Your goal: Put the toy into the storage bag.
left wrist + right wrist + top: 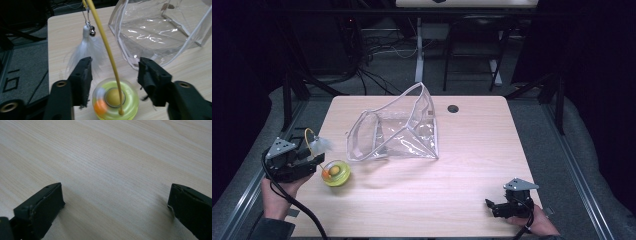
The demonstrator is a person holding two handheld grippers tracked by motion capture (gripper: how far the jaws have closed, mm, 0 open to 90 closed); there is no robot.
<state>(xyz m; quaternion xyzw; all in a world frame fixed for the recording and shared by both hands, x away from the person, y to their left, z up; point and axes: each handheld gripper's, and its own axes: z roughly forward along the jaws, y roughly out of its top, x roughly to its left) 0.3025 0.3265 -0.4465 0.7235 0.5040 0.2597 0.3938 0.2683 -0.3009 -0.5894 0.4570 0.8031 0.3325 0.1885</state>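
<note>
A yellow-green round toy (336, 173) (115, 101) with an orange ball in its track sits near the table's left edge. A thin yellow stem (107, 50) (307, 132) rises from it and carries a white feather (85, 50) (319, 145) with a small bell. My left gripper (319, 159) (113, 75) hovers just above the toy's near side, and the stem stands between its half-closed jaws without touching either pad. A clear plastic pouch (394, 130) (160, 32) stands open behind the toy. My right gripper (492, 205) (115, 202) rests open on bare wood near the front right, holding nothing.
The wooden table (472, 150) has a round cable hole (453, 108) at the back. Its left edge (48, 50) runs close to the toy, with grey floor beyond. Dark frame legs and cables stand behind the table.
</note>
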